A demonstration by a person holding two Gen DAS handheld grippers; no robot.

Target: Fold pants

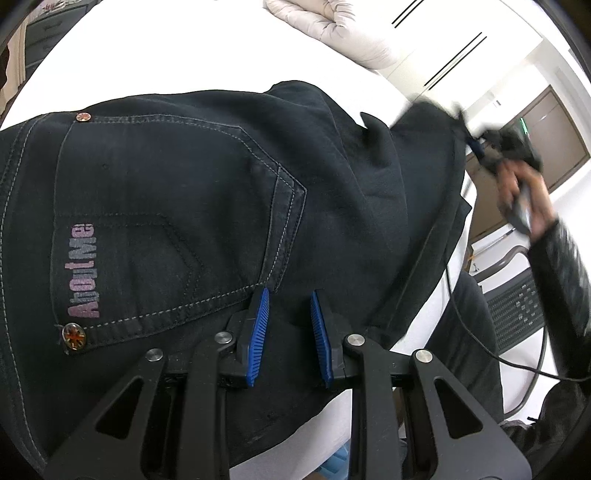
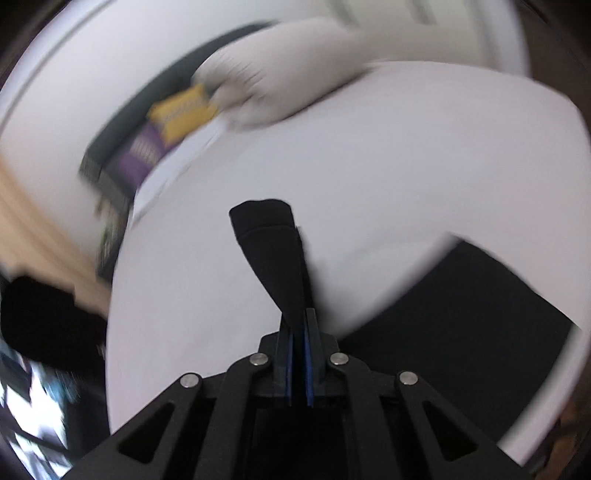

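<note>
A white bed surface point(image 1: 177, 55) is filling the upper part of the left wrist view, and the black pants point(image 1: 207, 206) are lying spread across it, taking up most of the middle and left of the frame. A pale quilted cushion point(image 1: 332, 26) is sitting at the top centre. On the pants, a back pocket point(image 1: 166, 221) with light stitching and pink lettering is lying at the left, just above the left gripper point(image 1: 288, 306). That gripper's blue pads are standing a little apart at the lower centre, over the dark cloth; whether they are pinching any of it I cannot tell. At the right edge, a hand point(image 1: 524, 192) in a dark sleeve is holding the other tool, blurred. In the right wrist view, the right gripper point(image 2: 298, 325) is clamped tight on a strip of pants fabric rising up the centre of the frame.
</note>
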